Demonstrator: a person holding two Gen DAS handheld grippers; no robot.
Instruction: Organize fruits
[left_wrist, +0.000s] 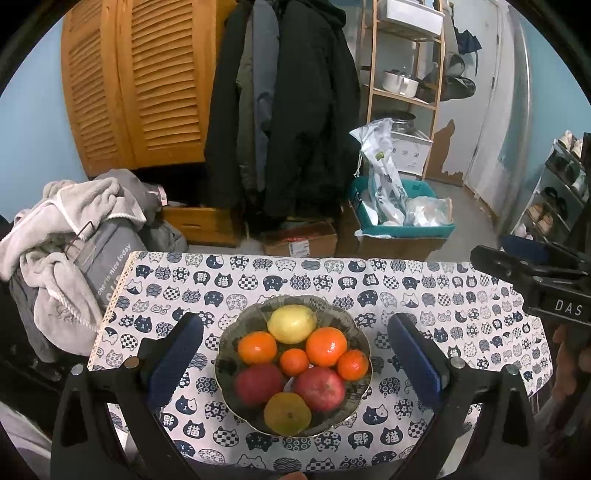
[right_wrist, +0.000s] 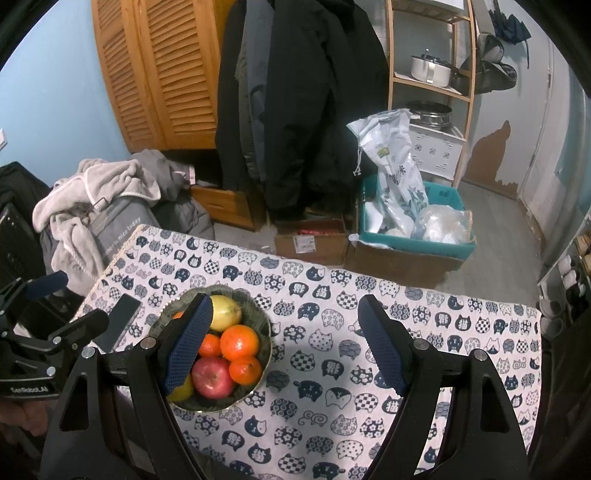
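Through the left wrist view, I am holding the left gripper (left_wrist: 295, 350) wide open over the bowl (left_wrist: 360, 402) of fruit on the cat-print cloth (left_wrist: 443, 295); the lemon (left_wrist: 291, 324) looks firm and waxy, best pinched across its middle.

Through the right wrist view, I am keeping the right gripper (right_wrist: 284, 343) open and empty beside the bowl; an apple (right_wrist: 212, 376) looks heavy and smooth.

I see both views evenly lit by soft indoor light, fairly bright, with little glare. My gripper casts a soft grey shadow on the tablecloth (right_wrist: 332, 373) in the right view. Fisheye bending curves the cupboard (left_wrist: 136, 81) and shelves (right_wrist: 428, 85); corners go black. Focus stays sharp mid-frame, softer toward the edges.
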